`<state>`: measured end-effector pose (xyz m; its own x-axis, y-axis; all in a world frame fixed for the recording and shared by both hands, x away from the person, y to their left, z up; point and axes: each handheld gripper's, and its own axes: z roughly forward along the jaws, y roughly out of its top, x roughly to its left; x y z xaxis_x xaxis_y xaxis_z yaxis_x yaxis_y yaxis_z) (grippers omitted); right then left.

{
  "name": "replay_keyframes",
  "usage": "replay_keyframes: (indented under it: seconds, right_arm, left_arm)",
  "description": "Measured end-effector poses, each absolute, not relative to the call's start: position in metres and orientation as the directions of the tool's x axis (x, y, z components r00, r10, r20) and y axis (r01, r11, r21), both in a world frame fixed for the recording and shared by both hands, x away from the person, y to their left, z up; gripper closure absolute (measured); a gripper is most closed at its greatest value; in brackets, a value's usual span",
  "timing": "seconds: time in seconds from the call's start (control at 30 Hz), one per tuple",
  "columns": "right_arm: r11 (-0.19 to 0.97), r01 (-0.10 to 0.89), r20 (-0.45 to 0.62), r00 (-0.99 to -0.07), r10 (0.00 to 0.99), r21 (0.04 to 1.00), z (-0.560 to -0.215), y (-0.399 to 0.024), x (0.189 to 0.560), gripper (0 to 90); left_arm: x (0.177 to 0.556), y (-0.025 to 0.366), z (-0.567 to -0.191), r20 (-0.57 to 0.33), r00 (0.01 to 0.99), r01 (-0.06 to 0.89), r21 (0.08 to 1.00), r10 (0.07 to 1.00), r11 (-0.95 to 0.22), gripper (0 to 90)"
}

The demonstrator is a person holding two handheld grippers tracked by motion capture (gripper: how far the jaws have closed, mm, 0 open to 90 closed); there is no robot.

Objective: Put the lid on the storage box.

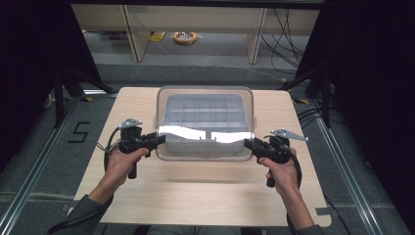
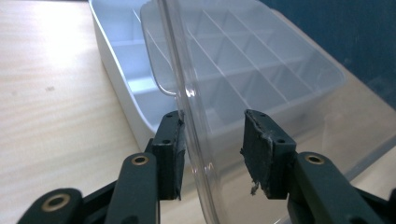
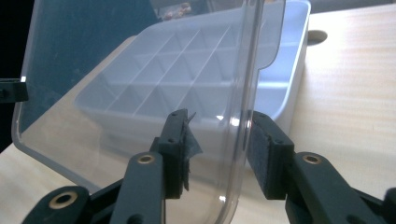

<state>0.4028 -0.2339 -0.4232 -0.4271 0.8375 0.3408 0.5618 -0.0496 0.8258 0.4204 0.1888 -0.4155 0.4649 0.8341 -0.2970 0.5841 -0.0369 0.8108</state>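
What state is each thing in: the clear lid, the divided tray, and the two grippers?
Clear lid: raised over the tray, its edges between both grippers' jaws.
Divided tray: uncovered, compartments empty.
Left gripper: open, jaws astride the lid's rim.
Right gripper: open, jaws astride the lid's rim.

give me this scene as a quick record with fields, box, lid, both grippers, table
box: white compartment box, grid of dividers inside, on the table
lid: clear plastic lid, over the box, its rim between the jaws of both grippers
left gripper: open, jaws either side of the lid rim, one pad touching it
right gripper: open, jaws straddling the lid rim on the opposite side
table: light wood top
hands: one on each gripper handle, left hand, right hand
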Motion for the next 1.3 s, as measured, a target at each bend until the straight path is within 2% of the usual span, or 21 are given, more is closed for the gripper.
replay_keyframes:
  seconds: [0.1,0.2,0.23,0.37,0.63,0.67,0.8,0.83,1.0,1.13,1.3]
  right_arm:
    - [-0.07,0.574,0.36,-0.408,0.839,0.816,-0.419,-0.231,0.41,61.7]
    - [-0.061,0.555,0.329,-0.397,0.857,0.829,-0.413,-0.23,0.425,61.7]
    - [-0.097,0.577,0.369,-0.376,0.85,0.811,-0.411,-0.227,0.425,61.7]
    - [-0.067,0.56,0.329,-0.382,0.863,0.826,-0.407,-0.23,0.441,62.0]
    - [-0.074,0.565,0.324,-0.357,0.876,0.822,-0.407,-0.226,0.459,62.0]
    - [-0.105,0.592,0.357,-0.328,0.874,0.799,-0.408,-0.223,0.461,61.9]
    - [-0.092,0.584,0.347,-0.341,0.874,0.806,-0.413,-0.223,0.467,61.7]
    - [-0.129,0.614,0.386,-0.308,0.87,0.779,-0.414,-0.22,0.468,61.3]
    - [-0.104,0.602,0.362,-0.324,0.874,0.791,-0.419,-0.223,0.473,60.6]
    - [-0.137,0.639,0.396,-0.282,0.874,0.757,-0.422,-0.219,0.473,59.5]
    - [-0.113,0.639,0.375,-0.292,0.88,0.761,-0.428,-0.221,0.48,58.1]
  left_arm:
    - [0.435,0.188,-0.411,-0.303,0.453,0.591,0.806,0.839,-0.028,58.6]
    - [0.451,0.186,-0.409,-0.3,0.439,0.608,0.793,0.847,-0.034,58.3]
    - [0.451,0.186,-0.409,-0.3,0.439,0.608,0.793,0.847,-0.034,58.3]
    - [0.47,0.182,-0.408,-0.316,0.415,0.621,0.784,0.853,-0.011,58.0]
    - [0.49,0.18,-0.411,-0.311,0.386,0.642,0.766,0.868,-0.011,57.1]
    - [0.494,0.179,-0.413,-0.321,0.373,0.644,0.765,0.871,0.006,57.1]
    - [0.498,0.18,-0.416,-0.324,0.363,0.659,0.752,0.874,0.005,56.8]
    - [0.5,0.18,-0.418,-0.332,0.356,0.666,0.746,0.873,0.012,56.8]
    - [0.502,0.18,-0.421,-0.346,0.352,0.68,0.733,0.87,0.016,56.6]
    - [0.504,0.179,-0.424,-0.348,0.341,0.689,0.725,0.873,0.02,56.2]
    - [0.506,0.179,-0.429,-0.362,0.327,0.698,0.715,0.873,0.034,55.3]
